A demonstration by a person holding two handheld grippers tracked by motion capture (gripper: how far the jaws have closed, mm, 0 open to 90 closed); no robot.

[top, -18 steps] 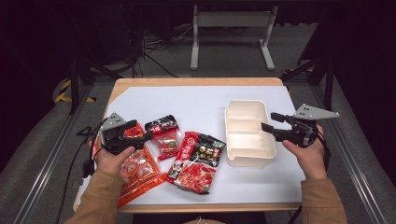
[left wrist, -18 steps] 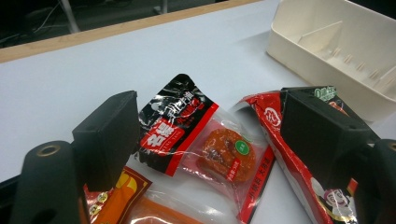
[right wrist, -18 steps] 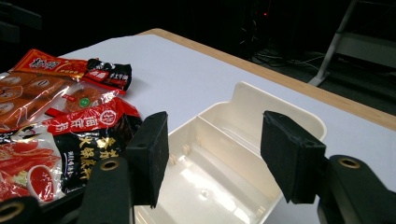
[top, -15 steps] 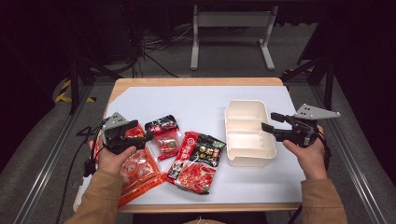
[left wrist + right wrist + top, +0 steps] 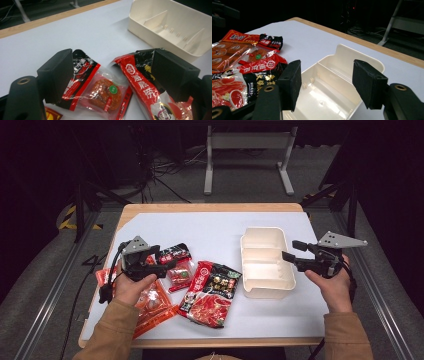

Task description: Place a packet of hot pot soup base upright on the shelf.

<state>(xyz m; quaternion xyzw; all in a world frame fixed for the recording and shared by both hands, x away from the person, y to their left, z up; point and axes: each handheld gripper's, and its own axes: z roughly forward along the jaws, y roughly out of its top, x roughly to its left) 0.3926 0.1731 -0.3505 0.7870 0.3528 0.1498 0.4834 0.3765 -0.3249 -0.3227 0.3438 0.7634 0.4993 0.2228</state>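
A cream tray (image 5: 260, 292) with three compartments lies on the right of the white table top. My right gripper (image 5: 291, 250) is open at the tray's right rim; in the right gripper view the jaws (image 5: 329, 82) stand wide above the tray (image 5: 347, 56), holding nothing. On the left lie red food packets. A small black-and-red packet with a clear window (image 5: 176, 265) lies under my left gripper (image 5: 167, 264). In the left gripper view its open jaws (image 5: 112, 72) straddle that packet (image 5: 100, 87) without touching it. A larger red-and-black packet (image 5: 210, 290) lies beside it.
Orange-red packets (image 5: 155, 305) lie under the left hand near the table's front left. The wooden table edge (image 5: 210, 207) runs along the far side, with a metal stand (image 5: 247, 150) on the dark floor beyond. White surface lies free behind the packets.
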